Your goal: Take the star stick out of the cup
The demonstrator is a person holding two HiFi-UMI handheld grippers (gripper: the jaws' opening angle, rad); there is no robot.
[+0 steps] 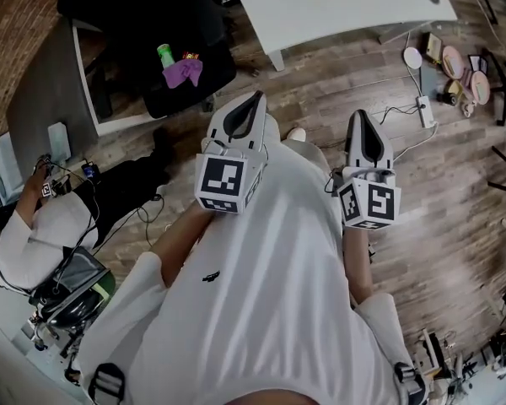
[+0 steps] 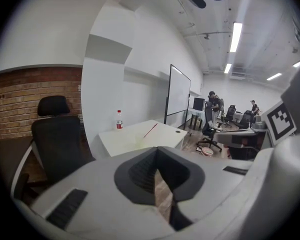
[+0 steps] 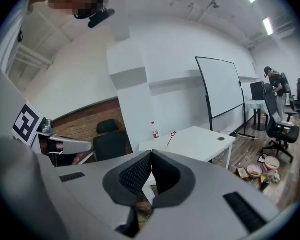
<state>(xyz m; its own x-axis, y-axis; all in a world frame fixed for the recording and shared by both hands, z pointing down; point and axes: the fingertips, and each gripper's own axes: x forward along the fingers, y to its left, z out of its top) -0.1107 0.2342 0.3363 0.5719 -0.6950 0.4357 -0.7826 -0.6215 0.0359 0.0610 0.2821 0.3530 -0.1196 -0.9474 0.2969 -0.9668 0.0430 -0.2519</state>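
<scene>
Red little star stick [image 3: 173, 136] is way off on the white table [image 3: 200, 139], leaning out of a pale cup [image 3: 164, 147] beside a bottle [image 3: 153, 130]; it's well apart from both tongs. Going by looks, it's a skinny, featherlight thing, probably stiff but easy to snap; I'd pinch the shaft just under the star and lift gently along its lean. The cup looks light enough to tip or get dragged along if the stick catches.

Left gripper [image 2: 156, 154] has its jaws pressed together with nothing in them; right gripper [image 3: 151, 156] same deal, closed up and empty; both are held out over the wood floor [image 1: 455, 209].

Hard bits: the cup is just a faint smudge from this far; can't tell what it's made of or how deep the stick sits in it. In the head view the table is cut off at the top edge, so the stick doesn't really show there.
</scene>
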